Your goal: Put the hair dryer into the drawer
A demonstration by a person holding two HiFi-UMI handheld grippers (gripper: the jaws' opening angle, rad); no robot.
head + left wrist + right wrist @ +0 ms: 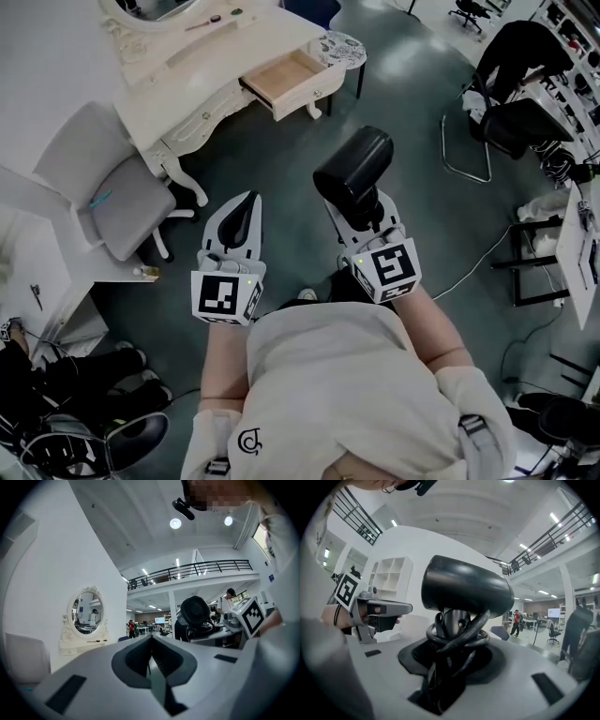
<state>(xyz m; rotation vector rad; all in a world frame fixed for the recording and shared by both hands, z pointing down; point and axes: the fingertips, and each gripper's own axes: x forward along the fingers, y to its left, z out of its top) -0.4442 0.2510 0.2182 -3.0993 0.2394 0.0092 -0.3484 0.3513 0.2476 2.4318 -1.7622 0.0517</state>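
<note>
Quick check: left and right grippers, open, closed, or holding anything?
Left gripper: closed, fingers together, empty.
Right gripper: closed on the hair dryer.

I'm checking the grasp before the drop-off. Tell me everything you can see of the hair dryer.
The hair dryer is black, smooth plastic by its look, with a stubby rounded barrel on a handle. Its cord is coiled around the handle. The right claw grips that handle, barrel foremost, in the air over the floor, short of the open drawer.
</note>
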